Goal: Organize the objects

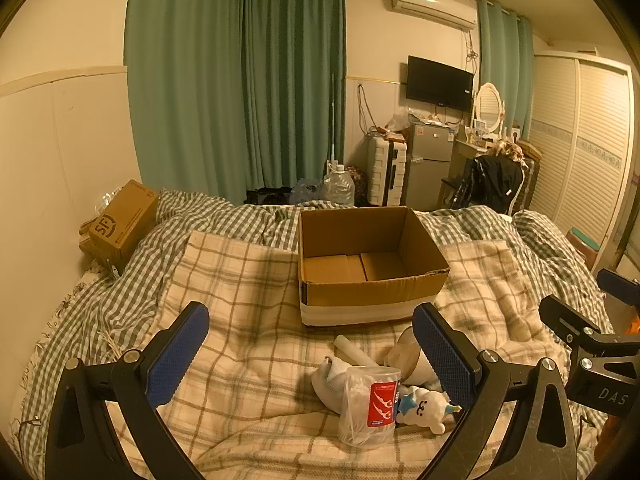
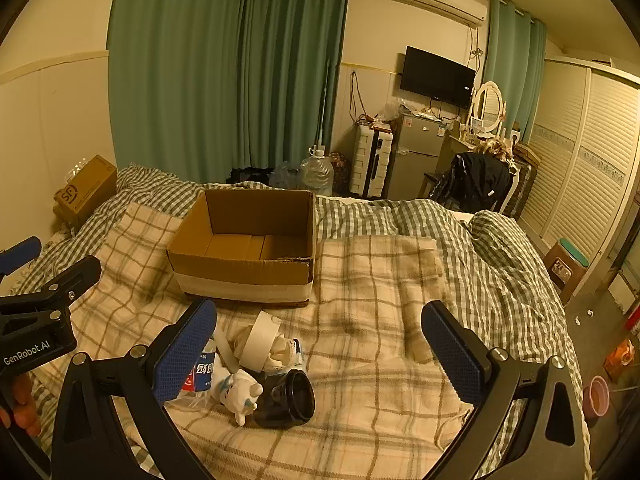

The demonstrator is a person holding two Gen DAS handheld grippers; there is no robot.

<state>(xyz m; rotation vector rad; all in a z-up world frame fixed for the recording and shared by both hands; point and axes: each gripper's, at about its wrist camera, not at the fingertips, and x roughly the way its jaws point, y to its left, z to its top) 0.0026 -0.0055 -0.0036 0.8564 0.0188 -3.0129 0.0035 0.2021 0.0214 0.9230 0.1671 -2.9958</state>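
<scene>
An open, empty cardboard box (image 1: 372,268) stands on the plaid blanket; it also shows in the right wrist view (image 2: 244,256). In front of it lies a small pile: a clear cotton-swab tub with a red label (image 1: 370,404), a white plush toy (image 1: 422,404) (image 2: 240,394), a roll of white tape (image 1: 412,356) (image 2: 260,338) and a black jar on its side (image 2: 290,398). My left gripper (image 1: 312,354) is open above the blanket, the pile by its right finger. My right gripper (image 2: 320,350) is open, the pile by its left finger.
A closed brown SF parcel box (image 1: 122,224) lies at the bed's left edge by the wall. Beyond the bed stand a water jug (image 1: 338,188), suitcase, small fridge (image 1: 428,164) and a chair with clothes. Wardrobe doors (image 2: 580,172) run along the right.
</scene>
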